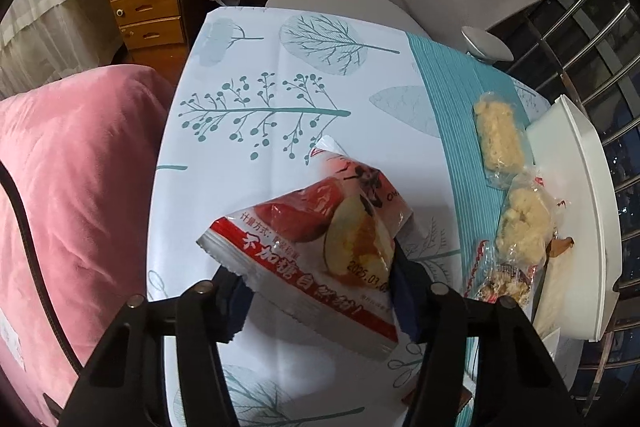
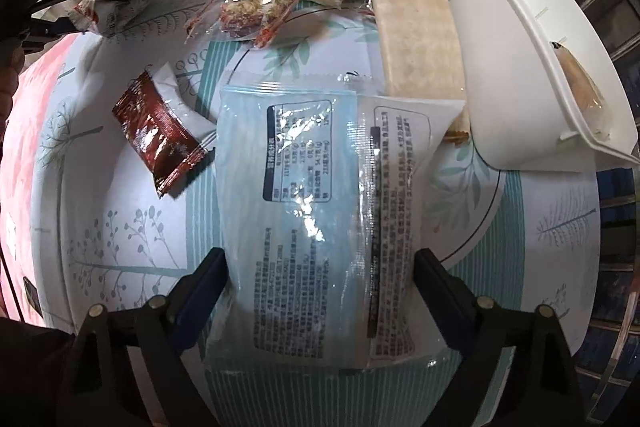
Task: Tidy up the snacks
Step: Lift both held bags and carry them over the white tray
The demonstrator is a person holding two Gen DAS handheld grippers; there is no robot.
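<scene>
Snacks lie on the bench (image 1: 248, 67) beside a white tray (image 2: 500, 39). The left hand-held gripper (image 1: 320, 291) pinches a red and white snack bag (image 1: 320, 243) and holds it above the cloth. The right hand-held gripper (image 2: 320, 275) stands wide, one finger on each side of a pale blue packet (image 2: 316, 195); whether its fingers press it, I cannot tell. A dark red packet (image 2: 160, 135) lies near.

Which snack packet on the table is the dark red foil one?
The small dark red foil packet, lying left of the big pale blue packet between the right gripper's fingers. The other packets are clear, white or pale.
</scene>
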